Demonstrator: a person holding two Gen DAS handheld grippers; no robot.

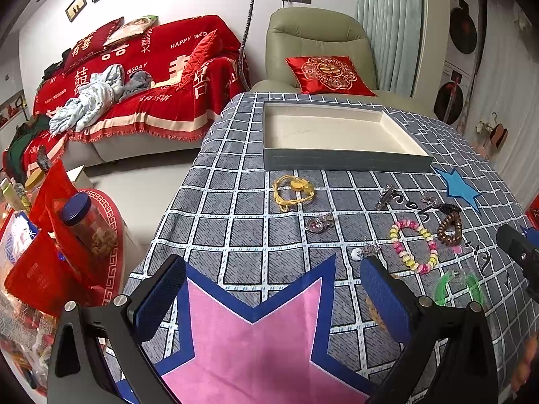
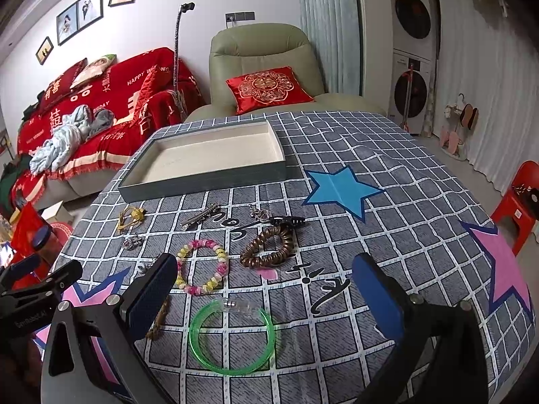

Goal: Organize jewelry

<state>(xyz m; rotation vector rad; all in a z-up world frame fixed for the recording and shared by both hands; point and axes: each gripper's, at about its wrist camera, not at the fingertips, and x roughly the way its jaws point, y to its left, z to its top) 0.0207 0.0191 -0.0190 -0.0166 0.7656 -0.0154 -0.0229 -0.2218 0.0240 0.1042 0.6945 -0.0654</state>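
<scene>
Jewelry lies spread on a table with a grey checked cloth (image 2: 387,155) that has blue and pink stars, just in front of a flat tray (image 2: 202,181) with a cream inside. Behind the table sit a green armchair (image 2: 262,54) with a red cushion, a sofa under a red blanket (image 2: 111,101), framed pictures on the wall, and stacked washers by the curtain. Nearest the right gripper (image 2: 266,289) lies a green bangle (image 2: 232,336), flat on the cloth, with a pink and yellow bead bracelet (image 2: 202,266) and a brown coil hair tie (image 2: 269,245) just past it. A silver hair clip (image 2: 200,217) lies long and thin, slanting up toward the tray. A yellow cord piece (image 2: 131,217) sits close to the tray's front wall, and a small silver charm (image 2: 133,242) is too small to make out. A brown braided piece (image 2: 158,323) is half hidden behind the right gripper's left finger. The left gripper (image 1: 273,282) hangs over the pink star, its near part cut off at the bottom edge. Both grippers are spread wide and hold nothing.
</scene>
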